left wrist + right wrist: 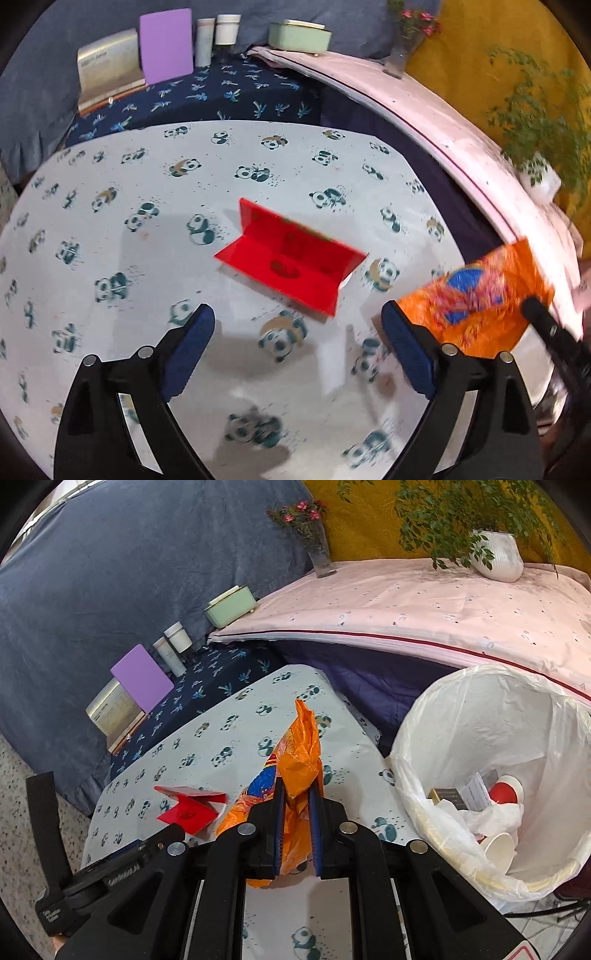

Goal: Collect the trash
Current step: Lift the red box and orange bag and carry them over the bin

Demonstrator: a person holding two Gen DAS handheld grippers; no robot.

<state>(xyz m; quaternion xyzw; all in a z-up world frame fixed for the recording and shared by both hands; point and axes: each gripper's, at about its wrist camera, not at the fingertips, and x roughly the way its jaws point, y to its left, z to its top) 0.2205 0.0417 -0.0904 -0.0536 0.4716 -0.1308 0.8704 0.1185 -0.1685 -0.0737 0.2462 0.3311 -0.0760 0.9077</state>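
An orange snack wrapper (295,760) is pinched in my right gripper (297,805), held above the panda-print table (229,746), left of the bin. It also shows blurred at the right of the left wrist view (476,302). An open red cardboard box (291,258) lies on the table ahead of my left gripper (297,325), which is open and empty just above the cloth. The red box also shows in the right wrist view (188,806). A white-lined trash bin (495,716) stands at the right, holding paper cups, tissue and small boxes.
A lower dark-blue shelf holds a purple board (166,46), a silver box (107,66), two jars (216,35) and a green tin (299,35). A pink-covered ledge (406,602) carries a flower vase (317,550) and a potted plant (495,554).
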